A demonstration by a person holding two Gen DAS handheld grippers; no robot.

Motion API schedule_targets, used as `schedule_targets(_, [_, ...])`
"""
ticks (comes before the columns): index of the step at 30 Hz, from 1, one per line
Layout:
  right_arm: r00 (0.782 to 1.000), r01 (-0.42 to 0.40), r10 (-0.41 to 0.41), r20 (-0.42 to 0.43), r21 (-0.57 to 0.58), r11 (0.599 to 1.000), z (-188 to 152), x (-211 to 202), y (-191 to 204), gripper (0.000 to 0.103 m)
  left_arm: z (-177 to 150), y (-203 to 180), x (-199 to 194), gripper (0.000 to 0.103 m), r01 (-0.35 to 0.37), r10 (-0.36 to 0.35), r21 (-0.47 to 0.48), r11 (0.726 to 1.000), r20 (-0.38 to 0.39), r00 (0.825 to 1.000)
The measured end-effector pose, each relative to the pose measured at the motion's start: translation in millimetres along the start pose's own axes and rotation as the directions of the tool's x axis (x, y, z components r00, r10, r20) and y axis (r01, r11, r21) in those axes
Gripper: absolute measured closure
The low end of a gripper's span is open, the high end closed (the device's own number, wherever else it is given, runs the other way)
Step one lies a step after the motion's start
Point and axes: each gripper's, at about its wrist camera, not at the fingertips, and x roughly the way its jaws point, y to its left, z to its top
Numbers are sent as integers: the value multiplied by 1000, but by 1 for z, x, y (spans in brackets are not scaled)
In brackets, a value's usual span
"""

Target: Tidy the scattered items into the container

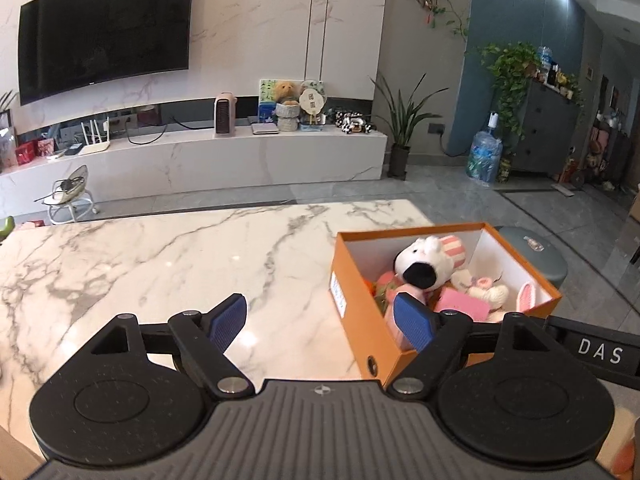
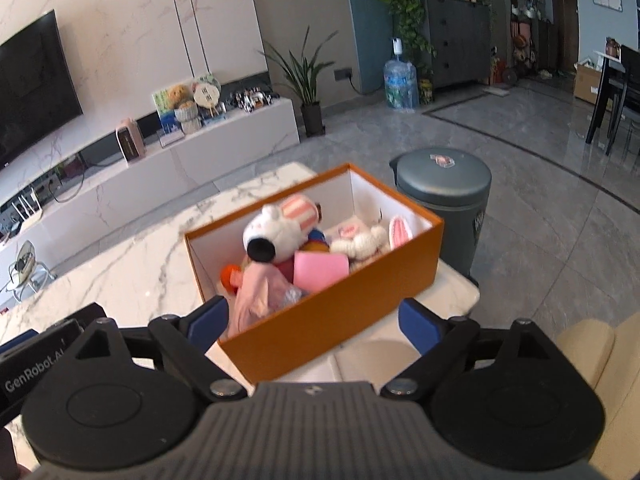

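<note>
An orange cardboard box (image 1: 362, 320) with a white inside stands at the right end of the marble table (image 1: 160, 264). It holds a white plush with a black nose (image 1: 424, 262), a pink block (image 1: 462, 304), a white knitted toy (image 1: 490, 292) and other soft items. My left gripper (image 1: 320, 320) is open and empty, above the table just left of the box. In the right wrist view the same box (image 2: 332, 316) lies below my right gripper (image 2: 312, 322), which is open and empty. The plush (image 2: 276, 236), a pink cloth (image 2: 258, 296) and the pink block (image 2: 320, 270) lie inside.
A grey round bin (image 2: 444, 196) stands on the floor right behind the box. A cream sofa arm (image 2: 592, 344) is at the right. A white TV bench (image 1: 200, 160) with a black TV (image 1: 104, 28) above it lines the far wall.
</note>
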Motion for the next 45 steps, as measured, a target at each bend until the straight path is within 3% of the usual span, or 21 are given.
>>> schedule_targets(13, [999, 13, -12, -37, 5, 1000, -21, 8, 8, 10, -16, 10, 3, 8, 13, -13, 1, 1000, -37, 999])
schedule_targets(45, [999, 43, -44, -17, -11, 999, -22, 2, 24, 10, -12, 20, 3, 16, 11, -13, -34, 999, -56, 998])
